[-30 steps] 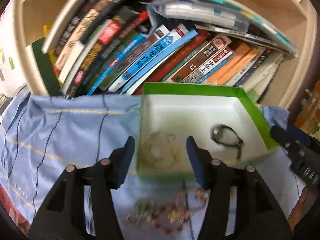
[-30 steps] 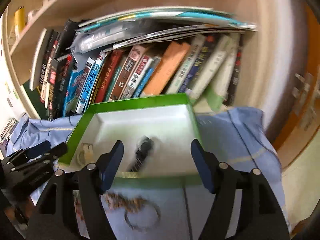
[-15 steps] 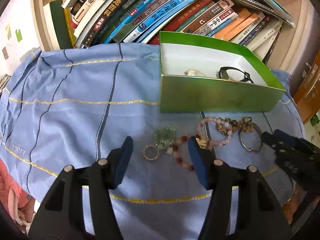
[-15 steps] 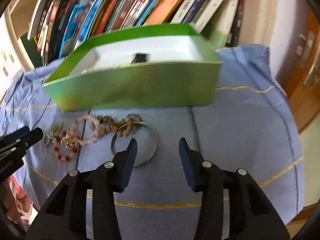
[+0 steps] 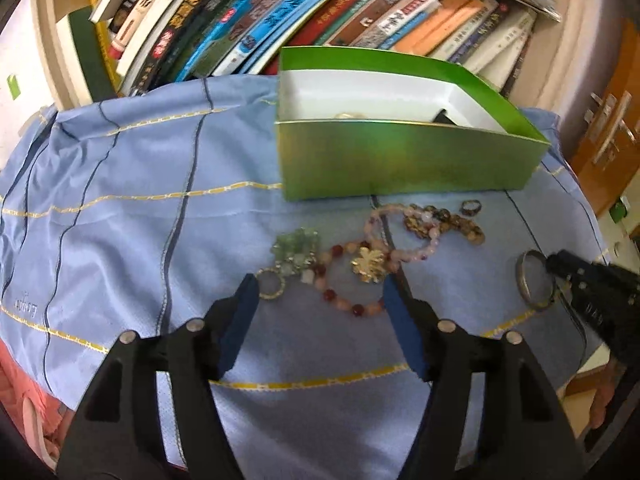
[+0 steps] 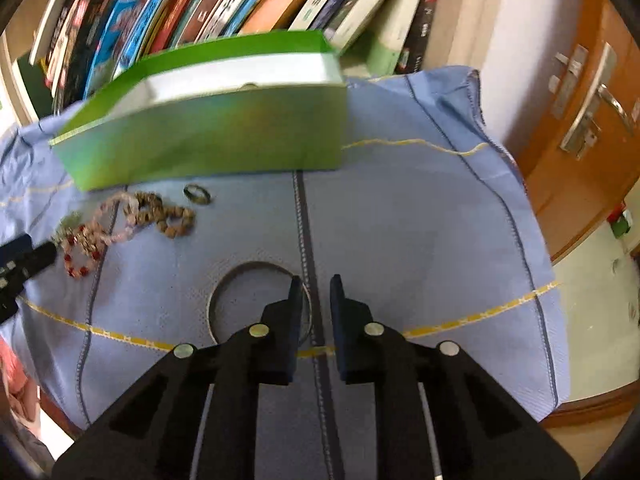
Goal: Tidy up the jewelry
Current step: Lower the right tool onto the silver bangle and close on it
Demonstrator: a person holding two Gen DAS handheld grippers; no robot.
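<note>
Loose jewelry lies on the blue cloth in front of a green box. My left gripper hangs low over a red-and-pink bead bracelet, a gold flower charm and a green flower piece; its jaws are opening and touch nothing. My right gripper straddles the right rim of a silver bangle, one finger inside the hoop. Its jaws are closing, with a gap still showing. A small ring and a brown bead bracelet lie near the box.
Leaning books fill the shelf right behind the box. A wooden door with a metal handle stands at the right. The cloth drops off at the near edge, with red fabric at lower left. A pale piece lies inside the box.
Both grippers came down from above the open box to the cloth in front of it. The right jaws narrowed around the bangle's rim; the left jaws widened slightly.
</note>
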